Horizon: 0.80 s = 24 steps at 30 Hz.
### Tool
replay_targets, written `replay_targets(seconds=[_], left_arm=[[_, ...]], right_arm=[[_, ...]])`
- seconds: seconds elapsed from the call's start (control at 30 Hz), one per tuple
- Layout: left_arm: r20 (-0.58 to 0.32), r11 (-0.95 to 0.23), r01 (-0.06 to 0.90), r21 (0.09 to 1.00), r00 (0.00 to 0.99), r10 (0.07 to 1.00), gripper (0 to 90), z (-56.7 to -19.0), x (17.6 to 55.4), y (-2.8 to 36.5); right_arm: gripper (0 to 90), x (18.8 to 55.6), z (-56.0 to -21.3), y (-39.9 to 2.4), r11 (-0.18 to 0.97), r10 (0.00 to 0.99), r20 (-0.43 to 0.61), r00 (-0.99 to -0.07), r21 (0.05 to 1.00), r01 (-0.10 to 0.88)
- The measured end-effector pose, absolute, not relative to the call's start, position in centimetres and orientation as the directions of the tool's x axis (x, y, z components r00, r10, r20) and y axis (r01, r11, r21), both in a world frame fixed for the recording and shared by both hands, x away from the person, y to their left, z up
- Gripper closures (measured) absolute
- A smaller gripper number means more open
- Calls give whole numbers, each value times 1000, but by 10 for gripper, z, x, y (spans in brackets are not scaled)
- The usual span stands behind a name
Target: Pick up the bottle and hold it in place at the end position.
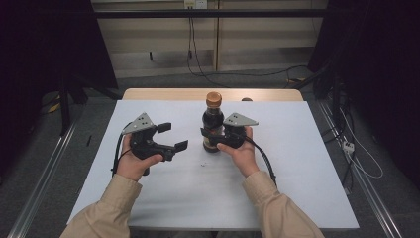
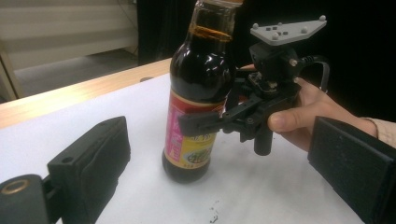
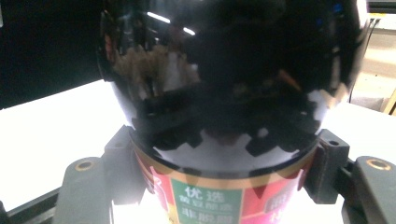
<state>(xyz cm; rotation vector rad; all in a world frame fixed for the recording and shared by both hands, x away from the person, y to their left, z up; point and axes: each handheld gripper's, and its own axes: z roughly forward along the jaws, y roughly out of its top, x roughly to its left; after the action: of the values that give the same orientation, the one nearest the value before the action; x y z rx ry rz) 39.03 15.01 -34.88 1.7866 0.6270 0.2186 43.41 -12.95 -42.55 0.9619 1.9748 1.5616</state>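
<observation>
While soy sauce bottle (image 1: 213, 124) stands upright mid-table on white sheet (image 1: 297, 188), label band is clamped by right gripper (image 1: 218, 139) jaws. Left gripper (image 1: 171, 136) is held beside, jaws spread, empty. Bottle best kept vertical, clamp kept firm; glass judged slippery.

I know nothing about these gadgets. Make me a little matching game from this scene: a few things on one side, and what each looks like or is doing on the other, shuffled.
Things:
1. left tool
2. right tool
3. bottle cap
4. table cover

States:
A. orange-brown, on top of the dark bottle
B. closed around the bottle's labelled middle
C. white, spread flat
D. jaws wide apart, holding nothing

Pairs: 1-D, 2-B, 3-A, 4-C
</observation>
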Motion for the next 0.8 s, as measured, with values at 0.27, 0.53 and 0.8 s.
replay_targets(seconds=[0.27,0.53,0.8], left_arm=[[-156,-194,292,937,842,516,55,-340,394,142],[-145,-211,285,935,851,505,55,-333,399,136],[-128,-231,266,936,867,481,55,-325,405,128]], right_arm=[[298,433,-427,-130,111,748,80,-659,964,243],[297,434,-426,-129,110,750,86,-655,962,251],[295,434,-427,-129,104,749,91,-656,962,252]])
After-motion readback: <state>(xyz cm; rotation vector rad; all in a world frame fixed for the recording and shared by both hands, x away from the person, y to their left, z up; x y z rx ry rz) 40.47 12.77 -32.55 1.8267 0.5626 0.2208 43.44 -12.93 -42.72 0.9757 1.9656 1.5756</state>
